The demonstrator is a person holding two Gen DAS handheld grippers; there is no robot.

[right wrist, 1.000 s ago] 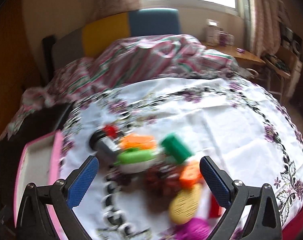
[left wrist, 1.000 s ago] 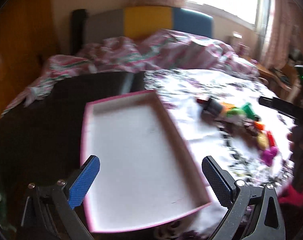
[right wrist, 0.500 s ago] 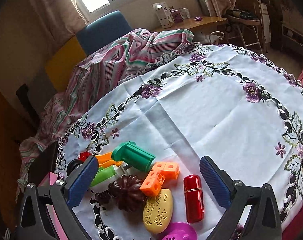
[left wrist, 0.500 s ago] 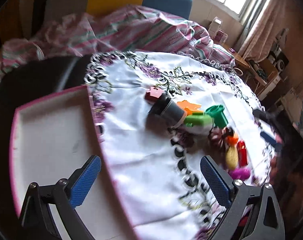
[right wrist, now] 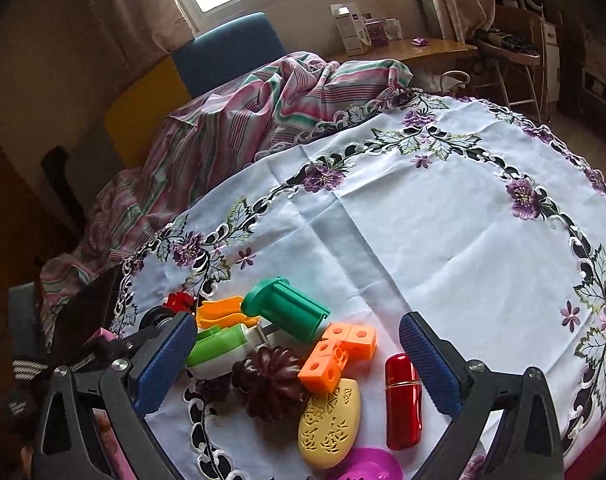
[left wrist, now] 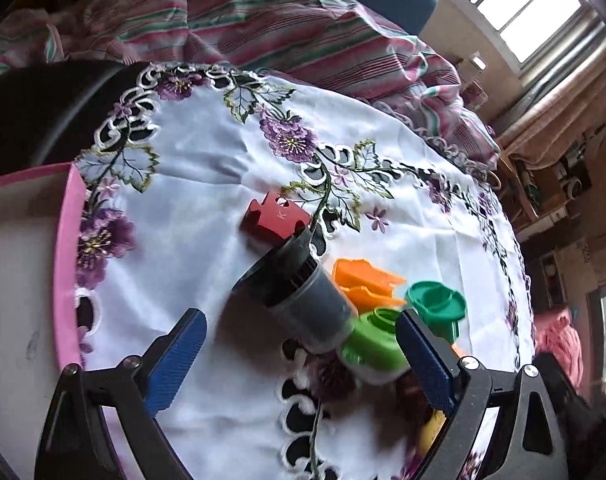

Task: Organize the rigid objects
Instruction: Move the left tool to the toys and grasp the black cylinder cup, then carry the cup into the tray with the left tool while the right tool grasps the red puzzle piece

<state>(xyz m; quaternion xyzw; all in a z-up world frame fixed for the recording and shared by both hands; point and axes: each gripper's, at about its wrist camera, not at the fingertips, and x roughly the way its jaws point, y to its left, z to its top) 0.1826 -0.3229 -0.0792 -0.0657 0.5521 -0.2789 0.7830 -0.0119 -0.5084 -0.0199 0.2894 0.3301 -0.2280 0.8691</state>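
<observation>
I am keeping my left claw (left wrist: 299, 356) wide, its jaws just closing slightly around nothing, to straddle the dark canister (left wrist: 303, 300) lying ahead between them; the pink tray (left wrist: 65, 256) is waiting leftward

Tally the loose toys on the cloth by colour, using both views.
Red: 2, block, capsule
Orange: 2, cutter, cubes
Green: 2, cylinder, bottle
Dark grey: 1, cup
Brown: 1, mould
Yellow: 1, oval
Magenta: 1, piece
Total: 10
</observation>
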